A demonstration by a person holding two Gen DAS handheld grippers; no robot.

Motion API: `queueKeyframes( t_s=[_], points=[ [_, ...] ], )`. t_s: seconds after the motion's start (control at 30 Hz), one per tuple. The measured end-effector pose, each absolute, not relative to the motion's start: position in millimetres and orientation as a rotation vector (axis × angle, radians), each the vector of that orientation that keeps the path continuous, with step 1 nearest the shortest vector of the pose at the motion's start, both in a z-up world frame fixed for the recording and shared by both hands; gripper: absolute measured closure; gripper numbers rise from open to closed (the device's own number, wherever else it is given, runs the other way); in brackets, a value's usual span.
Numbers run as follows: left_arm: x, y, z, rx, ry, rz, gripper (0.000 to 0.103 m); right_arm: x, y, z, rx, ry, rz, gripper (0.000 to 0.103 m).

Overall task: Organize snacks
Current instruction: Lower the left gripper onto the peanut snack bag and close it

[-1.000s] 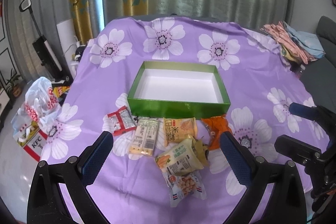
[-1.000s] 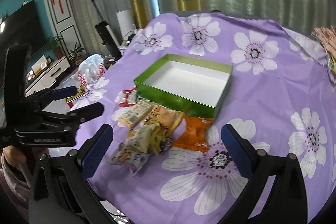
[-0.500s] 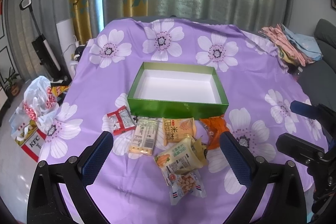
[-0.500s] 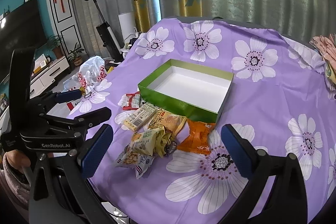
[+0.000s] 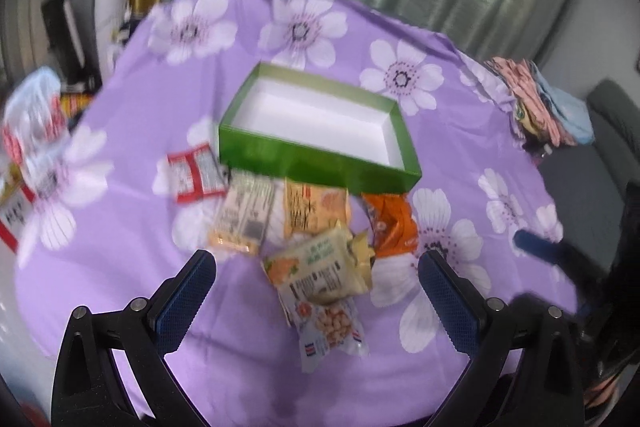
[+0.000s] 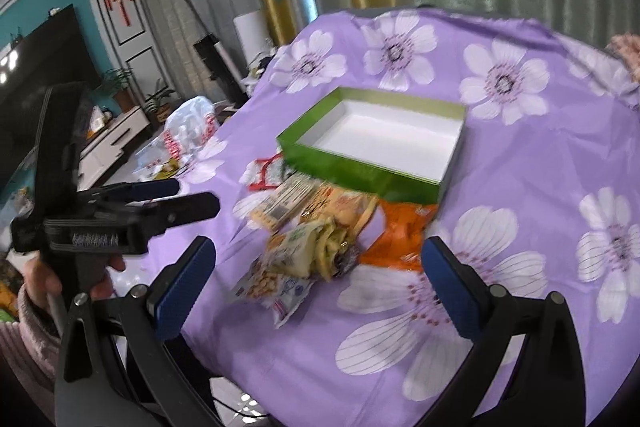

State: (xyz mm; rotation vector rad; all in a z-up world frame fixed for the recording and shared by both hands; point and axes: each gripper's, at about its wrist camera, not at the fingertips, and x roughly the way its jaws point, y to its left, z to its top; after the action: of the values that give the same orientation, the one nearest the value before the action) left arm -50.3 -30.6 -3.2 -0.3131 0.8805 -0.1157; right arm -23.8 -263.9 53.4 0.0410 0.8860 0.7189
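Observation:
An empty green box with a white inside [image 5: 320, 121] [image 6: 380, 143] sits on the purple flowered cloth. In front of it lie several snack packets: a red-edged one [image 5: 196, 173], a beige bar pack [image 5: 244, 215], a yellow pack [image 5: 316, 207], an orange bag [image 5: 390, 223] [image 6: 400, 235], a cream bag [image 5: 320, 267] [image 6: 308, 247] and a clear peanut bag [image 5: 332, 327] [image 6: 272, 287]. My left gripper [image 5: 316, 291] is open and empty, just before the cream bag. My right gripper [image 6: 316, 283] is open and empty, near the packets.
A pile of folded clothes [image 5: 536, 103] lies at the table's far right edge. A white plastic bag [image 6: 188, 131] and a cabinet stand on the floor to the left. Curtains hang behind the table. The left gripper shows in the right wrist view [image 6: 160, 199].
Both grippers have moved forward and lower toward the snack pile; the left view has swung and blurred. No packet has moved.

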Motion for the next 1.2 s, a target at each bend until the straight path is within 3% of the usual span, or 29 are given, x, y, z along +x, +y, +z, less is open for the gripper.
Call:
queueKeyframes(
  t_s=[0.27,0.67,0.83,0.97,1.07,1.13,1.2],
  points=[
    [-55,-14,-50,-0.473,0.971,-0.215,0.002,-28,-257,-7,0.249,1.030,0.909,0.000],
    [-48,-39,-107,-0.383,1.100,-0.190,0.002,-39,-212,-76,0.037,1.155,0.854,0.000],
    [-42,-41,-113,-0.384,1.094,-0.205,0.003,-31,-206,-80,0.018,1.128,0.870,0.006],
    [-39,-44,-114,-0.367,1.090,-0.217,0.019,-25,-198,-83,0.011,1.120,0.897,0.034],
    [-37,-44,-116,-0.370,1.095,-0.211,0.028,-23,-194,-85,0.010,1.113,0.897,0.036],
    [-36,-42,-117,-0.388,1.092,-0.223,0.042,-22,-192,-86,0.014,1.110,0.907,0.042],
    [-35,-42,-116,-0.390,1.093,-0.227,0.046,-21,-189,-86,0.029,1.122,0.928,0.057]
  ],
)
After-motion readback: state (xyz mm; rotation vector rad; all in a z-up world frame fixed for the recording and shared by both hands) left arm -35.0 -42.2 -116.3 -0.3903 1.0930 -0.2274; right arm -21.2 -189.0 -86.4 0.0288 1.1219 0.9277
